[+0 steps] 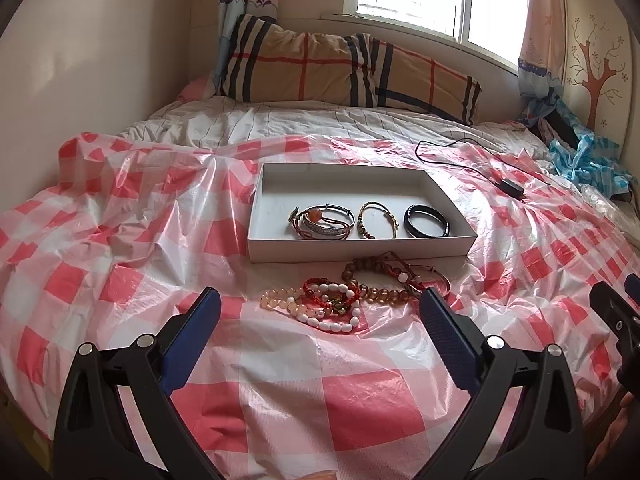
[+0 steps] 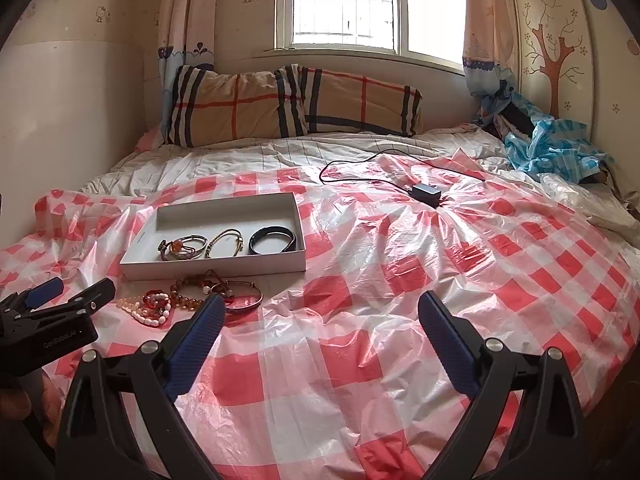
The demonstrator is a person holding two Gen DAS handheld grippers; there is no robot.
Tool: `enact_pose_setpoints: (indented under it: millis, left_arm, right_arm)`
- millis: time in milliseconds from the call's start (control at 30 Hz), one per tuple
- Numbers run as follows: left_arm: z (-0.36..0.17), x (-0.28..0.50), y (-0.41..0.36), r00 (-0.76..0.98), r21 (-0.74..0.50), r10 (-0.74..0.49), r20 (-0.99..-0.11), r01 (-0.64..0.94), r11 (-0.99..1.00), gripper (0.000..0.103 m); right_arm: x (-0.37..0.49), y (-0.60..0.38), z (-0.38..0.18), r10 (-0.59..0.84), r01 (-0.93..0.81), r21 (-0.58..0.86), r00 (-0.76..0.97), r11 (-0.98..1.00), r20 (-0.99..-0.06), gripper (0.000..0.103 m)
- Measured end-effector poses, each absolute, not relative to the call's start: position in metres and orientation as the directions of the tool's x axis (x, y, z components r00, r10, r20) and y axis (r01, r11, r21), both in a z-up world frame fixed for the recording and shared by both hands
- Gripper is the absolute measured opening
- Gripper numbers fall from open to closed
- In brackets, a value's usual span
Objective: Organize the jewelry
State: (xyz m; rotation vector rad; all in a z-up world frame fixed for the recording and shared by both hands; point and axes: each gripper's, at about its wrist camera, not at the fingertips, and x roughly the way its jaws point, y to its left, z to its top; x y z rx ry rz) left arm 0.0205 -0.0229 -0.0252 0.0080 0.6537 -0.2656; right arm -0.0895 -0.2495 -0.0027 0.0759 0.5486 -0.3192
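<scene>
While three pieces already lie in the white box (image 1: 362, 250), a silver bangle (image 1: 326, 222), a gold cord bracelet (image 1: 378, 220) and a black bangle (image 1: 426, 221) side by side along its near wall, the rest of the jewelry waits in a tangled pile (image 1: 352, 294) on the checked plastic sheet (image 1: 280, 400), just in front of the box. My left gripper (image 1: 320, 312) is spread wide with nothing between its fingers, and it points at the pile from close by. My right gripper (image 2: 320, 316) is also wide apart and empty; it stands to the right of the pile, and its left finger (image 2: 200, 332) is near a red bangle (image 2: 244, 300) at the edge of the heap.

I judge that I am between two picks, with the sorting about half done. The next move asks me to choose one piece from the heap. The beads are twisted together, so I must pinch a single strand and lift slowly, or the others may come with it.
</scene>
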Motion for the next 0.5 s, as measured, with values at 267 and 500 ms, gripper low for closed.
enact_pose_setpoints:
  millis: [267,500]
  left_arm:
    - [-0.0335,0.0222,-0.0332,0.728,-0.068,-0.259,-0.634,0.281,0.957,0.095]
    - [-0.0332,0.0218,-0.0334,0.727,-0.069,-0.260,-0.635,0.282,0.957,0.095]
  right_arm:
    - [-0.0866,-0.2510,-0.0042,-0.246,0.291,-0.001,0.805,0.957,-0.540,0.094]
    - [-0.0822,-0.2435,-0.0059,-0.247,0.273,-0.035,0.799,0.961,-0.549,0.094]
